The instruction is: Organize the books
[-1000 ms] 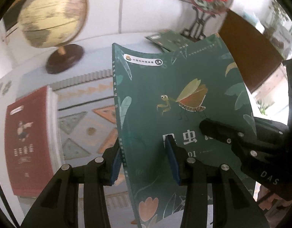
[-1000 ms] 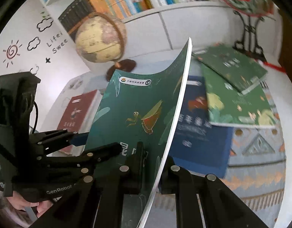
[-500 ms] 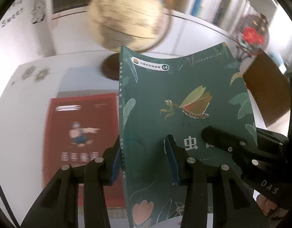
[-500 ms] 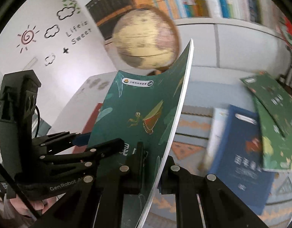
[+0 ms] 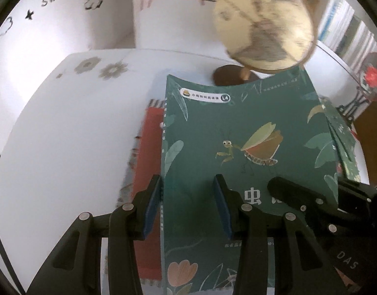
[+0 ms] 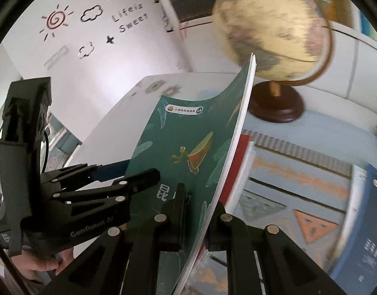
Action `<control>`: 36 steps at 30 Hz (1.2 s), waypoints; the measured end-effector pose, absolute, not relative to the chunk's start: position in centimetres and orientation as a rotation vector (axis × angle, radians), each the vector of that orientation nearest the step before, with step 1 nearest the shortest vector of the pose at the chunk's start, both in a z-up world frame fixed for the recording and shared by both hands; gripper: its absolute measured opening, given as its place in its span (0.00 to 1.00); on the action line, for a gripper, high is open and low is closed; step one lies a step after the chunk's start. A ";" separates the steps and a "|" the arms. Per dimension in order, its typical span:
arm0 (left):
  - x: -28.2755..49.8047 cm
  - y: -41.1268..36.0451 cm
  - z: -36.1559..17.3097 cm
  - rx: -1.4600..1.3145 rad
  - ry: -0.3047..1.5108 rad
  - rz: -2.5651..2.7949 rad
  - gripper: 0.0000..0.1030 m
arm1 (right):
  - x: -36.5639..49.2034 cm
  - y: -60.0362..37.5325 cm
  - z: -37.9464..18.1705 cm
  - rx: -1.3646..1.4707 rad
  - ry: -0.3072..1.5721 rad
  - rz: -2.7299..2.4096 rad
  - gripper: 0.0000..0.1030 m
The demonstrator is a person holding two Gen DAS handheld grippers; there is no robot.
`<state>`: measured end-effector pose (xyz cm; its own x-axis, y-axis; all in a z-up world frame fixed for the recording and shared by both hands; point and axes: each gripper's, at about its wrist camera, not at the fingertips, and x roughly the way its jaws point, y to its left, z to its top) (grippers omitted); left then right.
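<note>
Claws, left (image 5: pixel 187 202) and right (image 6: pixel 197 210), clamp green book (image 5: pixel 237 147); only right view shows blue book (image 6: pixel 365 226).

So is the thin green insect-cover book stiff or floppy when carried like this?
Probably floppy: the thin green insect-cover book bows along its top edge between the right tongs and left tongs. Likely light, since it looks only a few pages thick.

green book (image 5: pixel 247 147) carried over red book (image 5: pixel 149 172)

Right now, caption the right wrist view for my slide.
Both grippers hold a green insect book above a patterned mat, beside a globe.
</note>
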<state>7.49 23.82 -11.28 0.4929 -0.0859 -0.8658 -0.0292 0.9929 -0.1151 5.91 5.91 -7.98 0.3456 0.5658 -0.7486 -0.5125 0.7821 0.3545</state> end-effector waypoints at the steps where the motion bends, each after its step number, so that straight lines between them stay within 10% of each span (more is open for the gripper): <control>1: 7.6 24.3 -11.6 -0.126 1.057 -0.032 0.38 | 6.0 6.3 -8.4 0.064 1.005 0.706 0.11; 36: 8.5 30.0 -13.2 -0.266 1.107 0.106 0.47 | 7.6 0.4 -12.7 0.359 1.066 0.474 0.26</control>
<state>8.46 29.97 -13.18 0.4458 -0.0475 -0.8939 -0.2167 0.9632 -0.1592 7.64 0.37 -12.70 0.4001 0.5334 -0.7453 -0.1964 0.8442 0.4987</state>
